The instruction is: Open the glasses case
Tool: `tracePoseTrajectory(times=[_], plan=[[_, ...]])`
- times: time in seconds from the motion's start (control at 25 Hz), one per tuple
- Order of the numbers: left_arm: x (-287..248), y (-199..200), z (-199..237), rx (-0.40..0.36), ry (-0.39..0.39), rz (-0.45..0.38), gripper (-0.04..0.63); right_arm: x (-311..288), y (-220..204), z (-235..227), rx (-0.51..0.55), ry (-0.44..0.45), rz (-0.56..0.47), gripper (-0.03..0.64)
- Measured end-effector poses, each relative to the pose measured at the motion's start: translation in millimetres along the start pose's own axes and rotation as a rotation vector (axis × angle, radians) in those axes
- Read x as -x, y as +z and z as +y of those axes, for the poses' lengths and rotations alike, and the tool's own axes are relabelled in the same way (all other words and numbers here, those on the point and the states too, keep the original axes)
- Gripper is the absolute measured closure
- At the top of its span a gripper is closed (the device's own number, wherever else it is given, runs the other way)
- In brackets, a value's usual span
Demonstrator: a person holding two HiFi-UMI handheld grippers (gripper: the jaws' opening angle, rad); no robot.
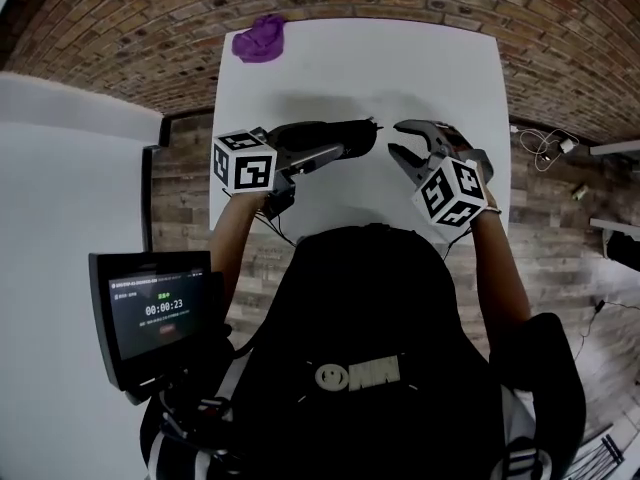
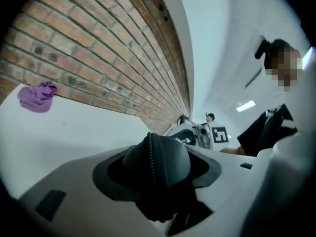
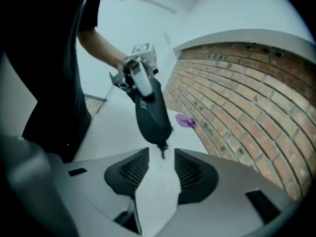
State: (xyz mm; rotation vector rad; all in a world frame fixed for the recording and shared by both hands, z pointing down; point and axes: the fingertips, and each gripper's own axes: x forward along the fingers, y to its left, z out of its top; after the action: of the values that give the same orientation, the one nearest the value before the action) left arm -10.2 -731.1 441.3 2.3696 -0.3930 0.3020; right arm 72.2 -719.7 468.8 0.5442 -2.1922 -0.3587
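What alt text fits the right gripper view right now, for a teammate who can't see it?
The right gripper is open, and the zipper pull of a dark glasses case hangs at its jaw tips, unpinched. The left gripper holds the case above the white table; a purple cloth lies by the brick wall.

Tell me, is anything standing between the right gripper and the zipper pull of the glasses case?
Nothing visible does. The right gripper is open, and the zipper pull at the end of the glasses case hangs just ahead of its jaws.
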Motion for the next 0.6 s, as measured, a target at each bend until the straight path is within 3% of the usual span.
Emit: tracePoseTrajectory(times=[0.08, 0.2, 0.28, 0.44, 0.52, 0.6], plan=[[3, 9, 5, 0.055, 0.006, -0.060, 0.318, 6, 23, 12, 0.061, 0.058, -0.087, 0.386], [-8, 7, -8, 0.053, -0.036, -0.034, 0.318, -2, 52, 23, 0.221, 0.032, -0.131, 0.364], [-16, 7, -16, 0.061, -0.061, -0.033, 0.318, -13, 55, 25, 0.258, 0.026, -0.114, 0.345], [-14, 12, -17, 0.149, -0.100, -0.077, 0.314, -16, 55, 24, 0.194, 0.024, -0.145, 0.334], [-11, 13, -18, 0.150, -0.123, -0.083, 0.311, -15, 56, 23, 0.152, 0.035, -0.164, 0.336], [-5, 19, -25, 0.131, -0.173, -0.118, 0.279, -12, 59, 22, 0.000, 0.093, -0.228, 0.337]])
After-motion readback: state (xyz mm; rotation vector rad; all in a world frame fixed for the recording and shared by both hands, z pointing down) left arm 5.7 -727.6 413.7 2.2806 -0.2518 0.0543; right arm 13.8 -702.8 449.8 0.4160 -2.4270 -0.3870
